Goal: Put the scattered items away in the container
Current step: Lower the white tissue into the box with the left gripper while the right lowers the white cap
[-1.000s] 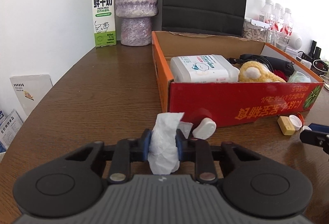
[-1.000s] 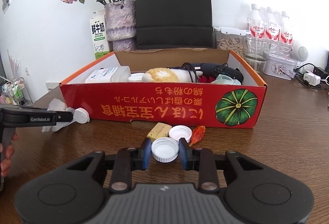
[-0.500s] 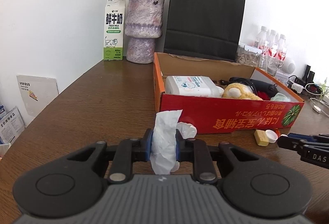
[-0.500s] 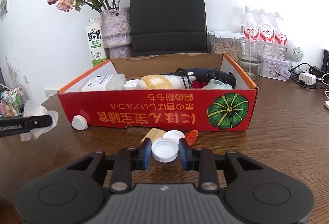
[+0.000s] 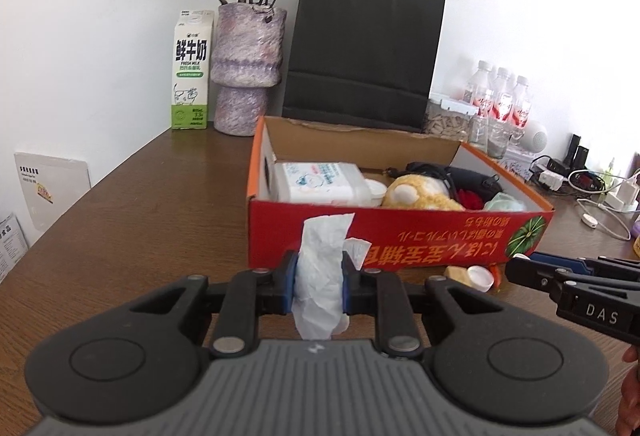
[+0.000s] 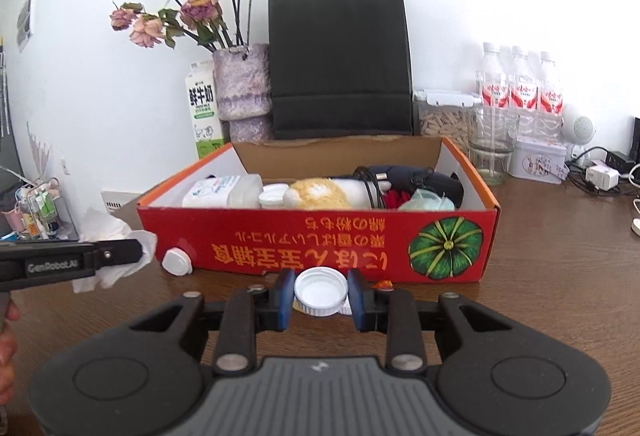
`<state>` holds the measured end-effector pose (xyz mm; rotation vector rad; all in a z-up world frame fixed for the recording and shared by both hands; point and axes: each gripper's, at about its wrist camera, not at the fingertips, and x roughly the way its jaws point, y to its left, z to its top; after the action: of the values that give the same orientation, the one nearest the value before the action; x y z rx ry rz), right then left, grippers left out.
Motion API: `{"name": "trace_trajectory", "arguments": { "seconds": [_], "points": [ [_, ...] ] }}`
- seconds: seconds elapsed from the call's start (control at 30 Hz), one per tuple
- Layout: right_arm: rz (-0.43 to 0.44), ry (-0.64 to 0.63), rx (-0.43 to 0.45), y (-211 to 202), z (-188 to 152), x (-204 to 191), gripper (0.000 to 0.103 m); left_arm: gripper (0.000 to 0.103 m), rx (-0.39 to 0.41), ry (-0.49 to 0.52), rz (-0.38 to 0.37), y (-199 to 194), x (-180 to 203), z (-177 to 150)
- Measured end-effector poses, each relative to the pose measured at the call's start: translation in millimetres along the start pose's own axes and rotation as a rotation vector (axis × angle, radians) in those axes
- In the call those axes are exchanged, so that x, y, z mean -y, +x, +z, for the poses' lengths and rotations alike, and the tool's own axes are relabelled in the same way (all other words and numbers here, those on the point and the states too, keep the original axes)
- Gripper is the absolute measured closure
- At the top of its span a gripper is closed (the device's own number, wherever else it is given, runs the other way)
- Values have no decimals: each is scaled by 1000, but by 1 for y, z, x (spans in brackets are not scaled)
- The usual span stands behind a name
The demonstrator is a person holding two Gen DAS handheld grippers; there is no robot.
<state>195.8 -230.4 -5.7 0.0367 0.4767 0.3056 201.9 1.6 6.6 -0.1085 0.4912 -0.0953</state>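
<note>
The left hand-held gripper (image 5: 319,286) pinches a crumpled white tissue (image 5: 322,276), raised off the desk (image 5: 140,220), probably to clear the wall of the red box (image 5: 440,242). The right hand-held gripper (image 6: 321,296) clamps a white bottle cap (image 6: 321,291) just before the box. Behind stands a carton (image 5: 191,70) labelled "FRESH MILK"; the right gripper reads "DAS".

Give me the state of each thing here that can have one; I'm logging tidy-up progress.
Left hand-held gripper: shut on the tissue.
Tissue: crumpled, clamped, off the table.
Right hand-held gripper: shut on the white cap.
White cap: open side up, gripped.
Red box: open-topped, partly filled.
Small white bottle: lying on the table against the box.
Black bag: upright.
Milk carton: upright, closed.
</note>
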Motion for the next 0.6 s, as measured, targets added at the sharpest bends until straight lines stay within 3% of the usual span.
{"name": "trace_trajectory", "arguments": {
  "seconds": [0.17,0.4,0.6],
  "points": [
    [49,1,24,-7,19,4,76,82,37,-7,-30,-2,11,19],
    [38,-64,103,-8,60,4,76,82,107,4,-64,7,30,55],
    [38,-23,177,7,88,9,76,82,143,-10,-83,29,41,80]
  ]
}}
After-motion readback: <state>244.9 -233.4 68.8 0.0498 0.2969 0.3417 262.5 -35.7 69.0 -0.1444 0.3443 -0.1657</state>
